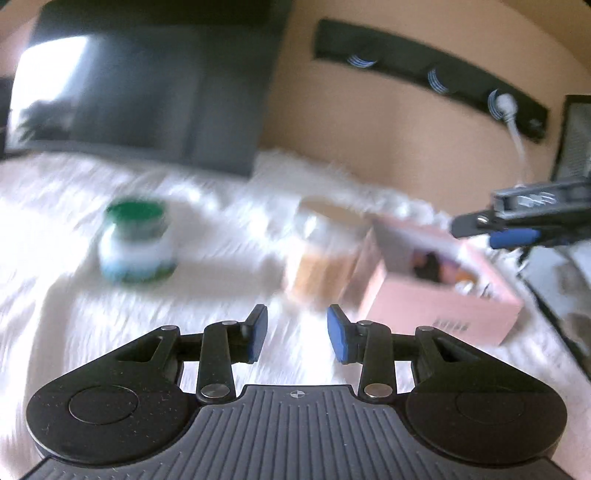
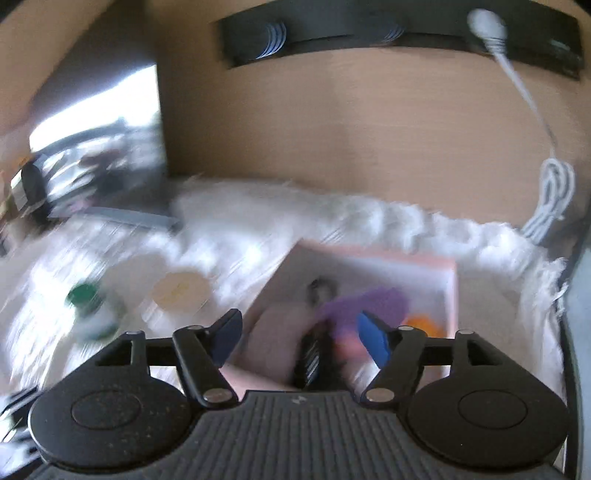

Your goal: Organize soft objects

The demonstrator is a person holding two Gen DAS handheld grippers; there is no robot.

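Observation:
A pink box (image 1: 436, 306) stands open on a white furry cover (image 1: 55, 295), with small soft things inside it. In the right wrist view the pink box (image 2: 373, 256) holds a purple piece (image 2: 369, 302), an orange piece (image 2: 424, 323) and a dark striped piece (image 2: 312, 354), all blurred. My right gripper (image 2: 301, 336) hangs open just over the box's near side, its pads pressing on nothing. It also shows in the left wrist view as the right gripper (image 1: 513, 230) above the box's far corner. My left gripper (image 1: 297, 334) is open and empty, left of the box.
A green-lidded jar (image 1: 135, 243) and a beige-lidded tub (image 1: 325, 251) stand on the cover left of the box. A dark screen (image 1: 140, 92) leans at the back left. On the tan wall are a black power strip (image 2: 388, 33) and a white cable (image 2: 550, 184).

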